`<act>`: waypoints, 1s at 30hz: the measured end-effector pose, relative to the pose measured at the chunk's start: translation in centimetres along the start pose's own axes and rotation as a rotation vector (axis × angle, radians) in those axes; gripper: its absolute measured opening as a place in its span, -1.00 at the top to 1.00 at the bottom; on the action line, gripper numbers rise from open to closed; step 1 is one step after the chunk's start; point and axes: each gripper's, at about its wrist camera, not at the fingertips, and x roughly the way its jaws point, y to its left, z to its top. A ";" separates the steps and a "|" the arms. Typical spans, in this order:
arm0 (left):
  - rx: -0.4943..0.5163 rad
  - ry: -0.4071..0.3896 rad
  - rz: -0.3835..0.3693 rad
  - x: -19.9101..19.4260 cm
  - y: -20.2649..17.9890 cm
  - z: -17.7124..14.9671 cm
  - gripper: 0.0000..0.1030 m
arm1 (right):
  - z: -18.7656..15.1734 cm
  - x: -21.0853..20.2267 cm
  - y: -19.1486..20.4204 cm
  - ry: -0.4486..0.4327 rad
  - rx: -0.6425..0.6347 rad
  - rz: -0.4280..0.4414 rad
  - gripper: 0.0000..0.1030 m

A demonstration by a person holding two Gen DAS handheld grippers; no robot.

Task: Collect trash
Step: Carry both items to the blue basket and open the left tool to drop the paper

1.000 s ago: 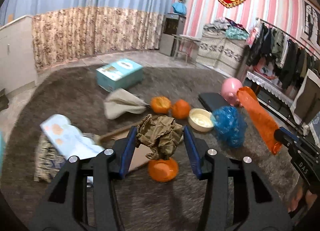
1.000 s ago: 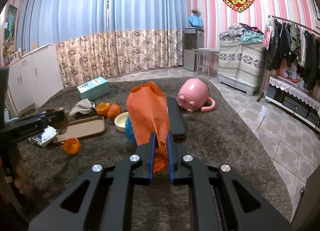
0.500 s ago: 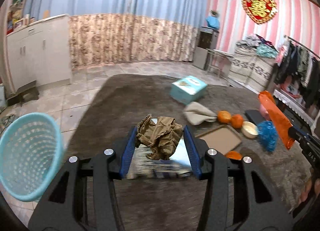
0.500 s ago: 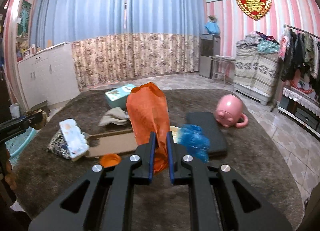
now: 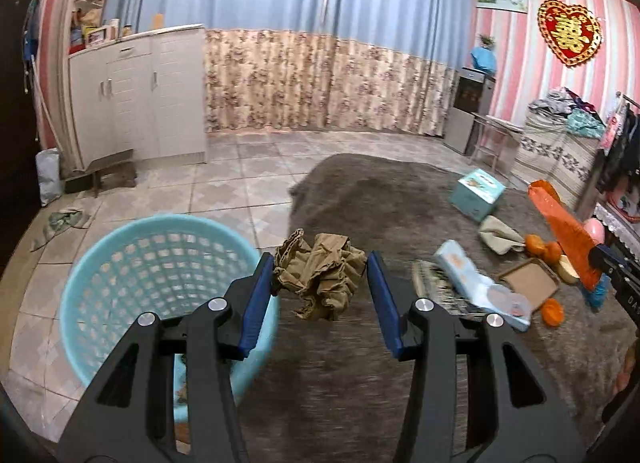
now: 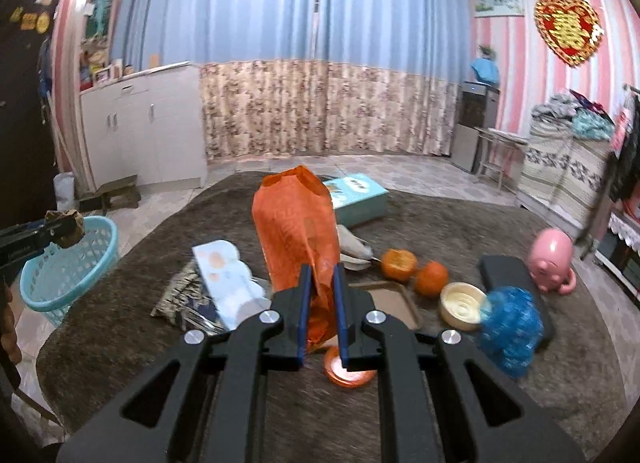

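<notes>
My left gripper [image 5: 320, 283] is shut on a crumpled brown paper wad [image 5: 320, 277], held in the air just right of the light-blue mesh basket [image 5: 120, 263], over the edge of the dark rug [image 5: 360, 199]. From the right wrist, that wad [image 6: 68, 227] hangs above the basket [image 6: 64, 267] at far left. My right gripper [image 6: 320, 303] is shut on an orange plastic bag [image 6: 294, 231] that stands up between its blue pads. Other trash on the rug: orange peels [image 6: 414, 271], a blue crumpled bag [image 6: 508, 327], a tissue pack [image 6: 228, 275].
A teal box [image 6: 356, 199], a pink piggy mug [image 6: 550, 259], a black pad [image 6: 504, 271], a cream bowl [image 6: 462, 305], a cardboard tray [image 5: 528, 283] and an orange lid [image 6: 348, 371] lie on the rug. White cabinets [image 5: 140, 103] and tiled floor [image 5: 224, 191] are beyond the basket.
Both hands have swung left. The left gripper carried the paper wad from over the rug's clutter to beside the blue basket; the right gripper followed with the orange bag.
</notes>
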 end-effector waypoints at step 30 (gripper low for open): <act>-0.019 0.037 0.205 4.0 16.1 -0.6 0.07 | 3.4 5.4 15.0 0.040 -0.165 0.223 0.77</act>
